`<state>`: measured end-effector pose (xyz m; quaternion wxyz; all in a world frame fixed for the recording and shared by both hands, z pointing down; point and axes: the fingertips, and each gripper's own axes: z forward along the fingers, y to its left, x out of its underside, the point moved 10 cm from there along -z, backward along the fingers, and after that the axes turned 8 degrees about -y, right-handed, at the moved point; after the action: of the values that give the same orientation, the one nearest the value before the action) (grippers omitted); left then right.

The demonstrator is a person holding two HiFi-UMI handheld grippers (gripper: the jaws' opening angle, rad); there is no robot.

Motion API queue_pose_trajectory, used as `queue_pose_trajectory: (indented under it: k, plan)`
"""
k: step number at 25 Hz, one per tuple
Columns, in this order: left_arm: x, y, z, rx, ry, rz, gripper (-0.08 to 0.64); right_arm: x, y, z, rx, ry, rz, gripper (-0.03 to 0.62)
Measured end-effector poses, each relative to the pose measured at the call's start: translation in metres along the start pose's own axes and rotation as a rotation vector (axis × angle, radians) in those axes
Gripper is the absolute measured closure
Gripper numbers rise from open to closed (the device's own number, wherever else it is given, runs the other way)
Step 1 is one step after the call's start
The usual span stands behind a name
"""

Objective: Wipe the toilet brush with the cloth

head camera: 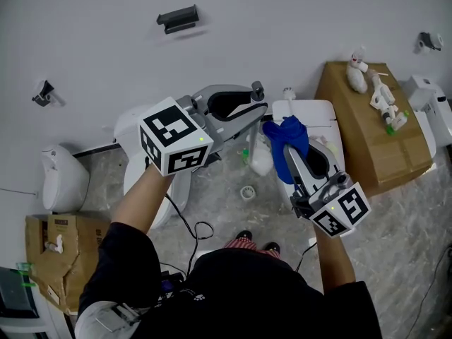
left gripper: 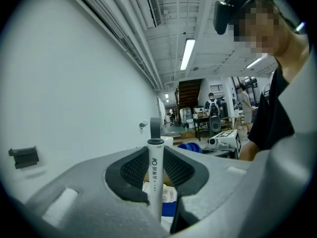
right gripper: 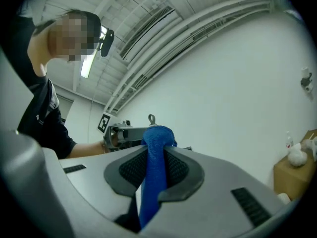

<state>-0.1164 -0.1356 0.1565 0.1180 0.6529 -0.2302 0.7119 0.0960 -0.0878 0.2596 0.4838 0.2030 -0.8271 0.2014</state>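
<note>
The toilet brush has a white handle (left gripper: 155,182) with a grey loop at its top (head camera: 257,90). It stands upright between the jaws of my left gripper (head camera: 248,113), which is shut on it (left gripper: 156,175). In my right gripper (head camera: 293,152), just right of the brush, is a blue cloth (head camera: 285,141). That gripper is shut on the cloth (right gripper: 154,165), which bunches out past the fingertips and hangs below the jaws. In the right gripper view the left gripper (right gripper: 124,133) shows beyond the cloth. Brush and cloth are a small gap apart.
Below are two white toilets, one on the left (head camera: 134,157) and one on the right (head camera: 319,113). A cardboard box (head camera: 367,129) with small items stands at right, another box (head camera: 60,256) at lower left. A floor drain (head camera: 247,193) and cables lie on the grey floor.
</note>
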Motion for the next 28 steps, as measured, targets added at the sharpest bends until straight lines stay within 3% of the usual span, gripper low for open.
queue_pose_trajectory:
  k: [9,28]
  plan:
    - [-0.006,-0.001,0.0,-0.003,-0.01,0.007,0.465,-0.014,0.022,0.023,-0.13,0.024,-0.027,0.528]
    - [-0.013,-0.011,0.002,0.02,-0.025,-0.025,0.465,-0.004,0.02,0.046,-0.001,0.031,-0.053,0.528]
